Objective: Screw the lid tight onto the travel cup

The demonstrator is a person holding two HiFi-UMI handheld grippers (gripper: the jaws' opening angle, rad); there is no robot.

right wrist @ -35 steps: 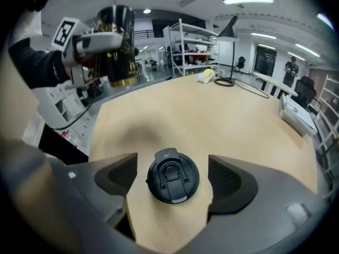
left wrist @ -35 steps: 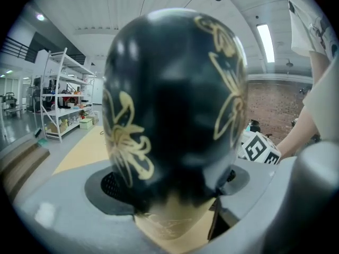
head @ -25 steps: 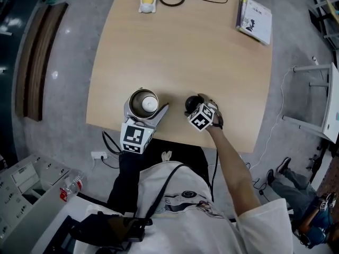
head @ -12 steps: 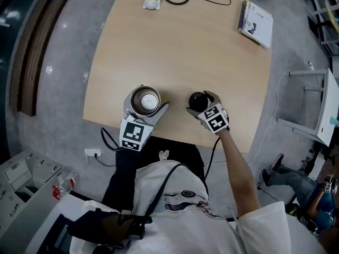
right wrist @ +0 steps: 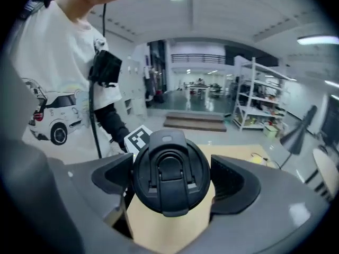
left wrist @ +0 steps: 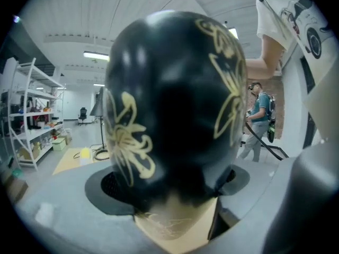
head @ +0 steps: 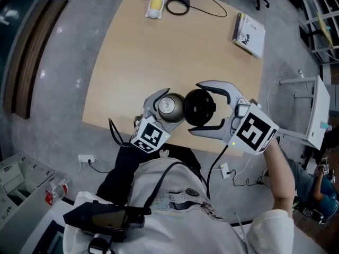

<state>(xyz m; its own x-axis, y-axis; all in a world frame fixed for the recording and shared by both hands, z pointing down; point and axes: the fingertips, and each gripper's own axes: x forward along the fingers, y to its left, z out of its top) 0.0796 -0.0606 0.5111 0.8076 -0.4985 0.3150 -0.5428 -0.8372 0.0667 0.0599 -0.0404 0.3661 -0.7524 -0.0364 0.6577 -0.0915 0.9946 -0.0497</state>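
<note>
Sitting, apparently gripped, within the right tool [head: 196, 107]: lid [head: 201, 110].

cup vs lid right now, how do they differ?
The travel cup sits in the left gripper, the lid in the right gripper. The cup is black with gold flowers; the lid is plain black with a flip latch. The cup's mouth is open, steel showing inside; the lid hangs beside it, not on it. Both are clamped between jaws.
</note>
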